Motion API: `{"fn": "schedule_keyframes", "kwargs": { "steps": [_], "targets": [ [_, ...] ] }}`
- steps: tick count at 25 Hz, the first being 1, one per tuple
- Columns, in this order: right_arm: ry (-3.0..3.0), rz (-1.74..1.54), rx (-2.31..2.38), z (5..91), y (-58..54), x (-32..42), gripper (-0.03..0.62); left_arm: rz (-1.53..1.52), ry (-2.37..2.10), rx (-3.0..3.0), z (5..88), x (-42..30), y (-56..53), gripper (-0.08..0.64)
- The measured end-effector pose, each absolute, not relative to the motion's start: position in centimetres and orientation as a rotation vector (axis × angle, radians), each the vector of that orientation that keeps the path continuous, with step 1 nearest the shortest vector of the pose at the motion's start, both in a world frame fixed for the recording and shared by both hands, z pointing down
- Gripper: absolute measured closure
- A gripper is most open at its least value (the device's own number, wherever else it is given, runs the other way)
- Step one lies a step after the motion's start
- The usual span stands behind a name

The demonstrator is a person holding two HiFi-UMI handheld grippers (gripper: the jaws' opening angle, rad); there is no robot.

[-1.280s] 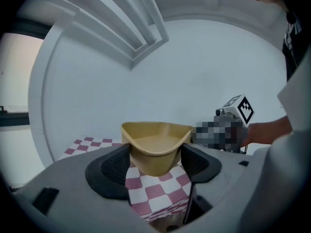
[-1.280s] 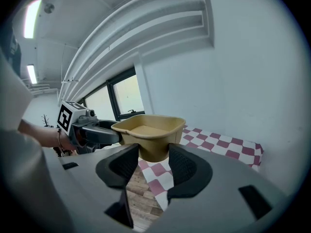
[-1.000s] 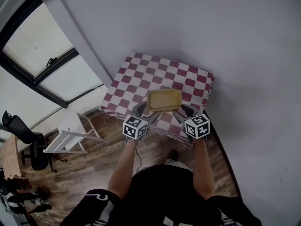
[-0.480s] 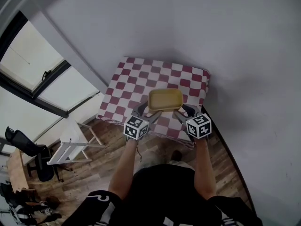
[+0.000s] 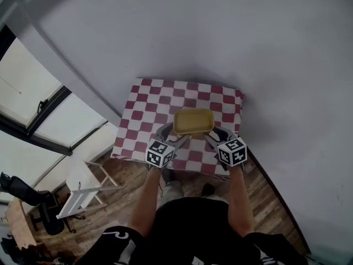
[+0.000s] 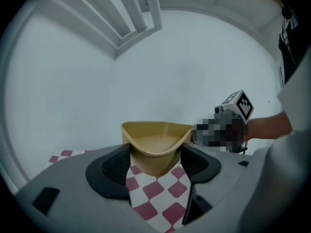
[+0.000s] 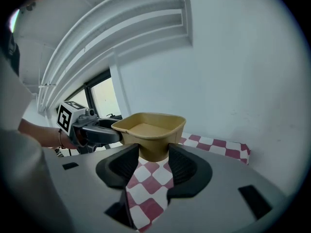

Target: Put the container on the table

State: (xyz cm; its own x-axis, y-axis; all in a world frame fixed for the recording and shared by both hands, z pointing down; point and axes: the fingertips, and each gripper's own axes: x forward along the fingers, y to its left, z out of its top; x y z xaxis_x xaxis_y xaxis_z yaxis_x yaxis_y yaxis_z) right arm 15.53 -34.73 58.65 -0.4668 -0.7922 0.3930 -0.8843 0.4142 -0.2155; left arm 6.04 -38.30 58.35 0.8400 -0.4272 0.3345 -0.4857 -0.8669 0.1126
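- The container, a tan, shallow, round-cornered tub, hangs between the two grippers over the table. From the head view it sits over the near half, closer to the right edge than the left.
- The left gripper is clamped on one corner of the tub. Its dark pads press the tapered wall from both sides, below the rim.
- The right gripper is clenched on the opposite end in the same way, with pads on the wall under the rim.
- The checked cloth shows under the tub's base in both gripper views. I judge the tub is not yet set down, though I cannot tell how big the gap is.
- Risk: the wall narrows downward and each grip takes only a corner. If one side squeezes unevenly, the tub could pop upward out of the pads.
- Risk: the tub looks thin-walled. A harder clench might buckle the rim instead of securing it.
- Risk: if one gripper lets go before the base rests, the tub would swing or tip off the other one.
- Risk: the near edge is close. If the tub lands short, it could overhang and drop to the floor.
- Risk: the cloth drapes loosely over the edges. Sliding the tub after contact could drag or rumple it.
- The inside looks empty, so I expect no spill.
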Motion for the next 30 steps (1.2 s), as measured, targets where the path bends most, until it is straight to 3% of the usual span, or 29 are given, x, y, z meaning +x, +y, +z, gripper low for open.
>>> {"fn": "schedule_keyframes", "kwargs": {
  "steps": [11,30],
  "targets": [
    [-2.357,0.597,1.590,58.8,-43.4,9.1,0.387,0.437,-0.570,2.863,58.4,0.0,-47.8,0.224],
    [-2.261,0.624,1.591,60.2,-49.0,3.5,0.387,0.403,-0.495,2.827,60.6,-5.5,-53.6,0.224]
  ]
}}
